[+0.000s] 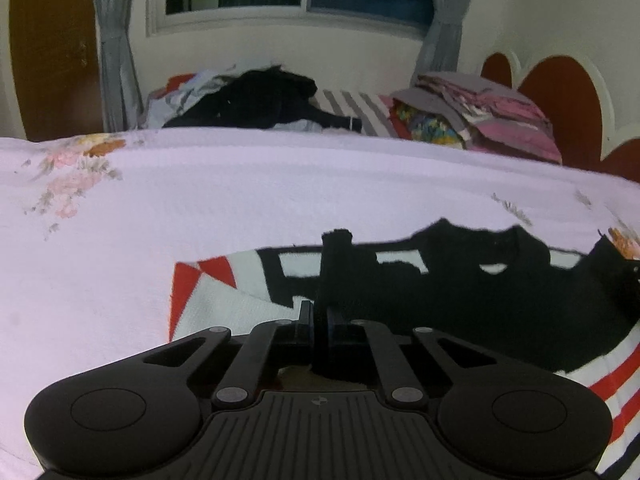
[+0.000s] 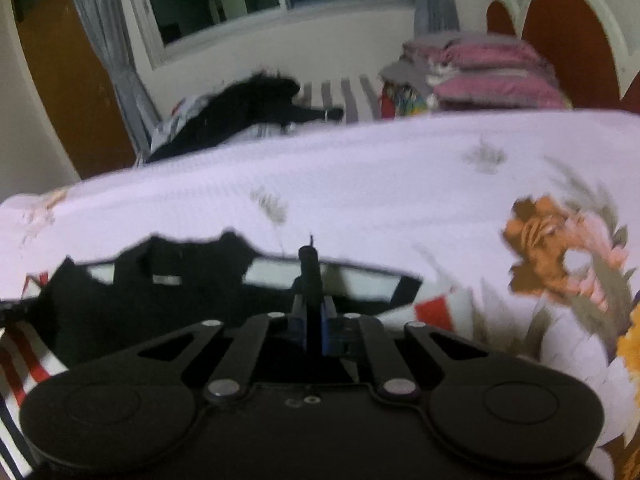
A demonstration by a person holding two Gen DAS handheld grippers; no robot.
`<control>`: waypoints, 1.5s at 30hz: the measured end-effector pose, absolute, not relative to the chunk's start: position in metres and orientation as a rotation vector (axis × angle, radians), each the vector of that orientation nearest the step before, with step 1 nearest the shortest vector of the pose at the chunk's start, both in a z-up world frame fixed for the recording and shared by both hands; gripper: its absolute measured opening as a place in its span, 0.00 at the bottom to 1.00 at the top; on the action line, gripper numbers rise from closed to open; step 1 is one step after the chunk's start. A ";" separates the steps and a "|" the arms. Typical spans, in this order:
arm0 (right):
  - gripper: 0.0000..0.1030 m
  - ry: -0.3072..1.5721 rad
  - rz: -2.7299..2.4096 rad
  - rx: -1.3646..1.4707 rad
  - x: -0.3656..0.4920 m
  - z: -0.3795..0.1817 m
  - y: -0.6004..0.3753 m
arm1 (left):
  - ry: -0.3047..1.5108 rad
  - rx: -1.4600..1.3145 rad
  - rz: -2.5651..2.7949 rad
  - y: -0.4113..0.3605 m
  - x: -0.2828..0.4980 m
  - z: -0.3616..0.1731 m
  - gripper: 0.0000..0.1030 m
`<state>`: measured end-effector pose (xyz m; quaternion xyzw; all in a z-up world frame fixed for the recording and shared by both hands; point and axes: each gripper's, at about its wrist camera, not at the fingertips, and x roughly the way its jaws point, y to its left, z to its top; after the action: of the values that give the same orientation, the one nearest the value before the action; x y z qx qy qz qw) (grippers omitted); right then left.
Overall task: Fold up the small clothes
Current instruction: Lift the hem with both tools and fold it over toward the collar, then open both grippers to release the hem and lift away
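A small black garment lies spread on a white cloth with red and black stripes, on the pale floral bedspread. My left gripper is shut on a strap of the black garment at its left end; the strap stands up between the fingers. In the right wrist view, the black garment stretches to the left, and my right gripper is shut on another thin black strap that pokes up between its fingers. The right wrist view is blurred.
A heap of dark and light clothes lies at the far side of the bed. Folded pink and grey fabrics are stacked by the red headboard. A window with grey curtains and a brown door stand behind.
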<state>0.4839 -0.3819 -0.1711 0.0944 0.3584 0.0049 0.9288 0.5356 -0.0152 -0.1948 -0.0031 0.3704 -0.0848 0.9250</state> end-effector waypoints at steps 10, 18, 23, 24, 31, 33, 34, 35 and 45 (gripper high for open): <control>0.06 0.720 -0.082 0.209 0.485 -0.188 -0.397 | 0.706 -0.048 -0.101 -0.013 0.539 -0.202 0.05; 0.16 0.728 -0.083 0.209 0.485 -0.189 -0.395 | 0.719 -0.002 -0.093 -0.016 0.536 -0.206 0.05; 0.23 0.696 -0.056 0.231 0.474 -0.169 -0.395 | 0.699 -0.010 -0.099 -0.011 0.522 -0.192 0.05; 0.24 0.692 -0.047 0.239 0.472 -0.165 -0.394 | 0.689 -0.015 -0.106 -0.010 0.517 -0.188 0.05; 0.32 0.709 0.053 0.225 0.467 -0.156 -0.358 | 0.684 0.007 -0.247 -0.037 0.496 -0.168 0.06; 0.33 0.721 0.091 0.217 0.467 -0.156 -0.342 | 0.702 -0.002 -0.298 -0.051 0.492 -0.167 0.07; 0.32 0.725 0.103 0.216 0.467 -0.157 -0.336 | 0.709 -0.002 -0.313 -0.057 0.491 -0.167 0.07; 0.32 0.729 0.116 0.211 0.467 -0.157 -0.329 | 0.716 -0.003 -0.327 -0.063 0.489 -0.168 0.07; 0.32 0.776 0.184 0.144 0.453 -0.169 -0.283 | 0.768 0.012 -0.343 -0.090 0.476 -0.186 0.46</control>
<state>0.4532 -0.2832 -0.1692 0.0703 0.3773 0.0896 0.9191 0.4763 -0.0896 -0.1864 0.0056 0.3726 -0.1667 0.9129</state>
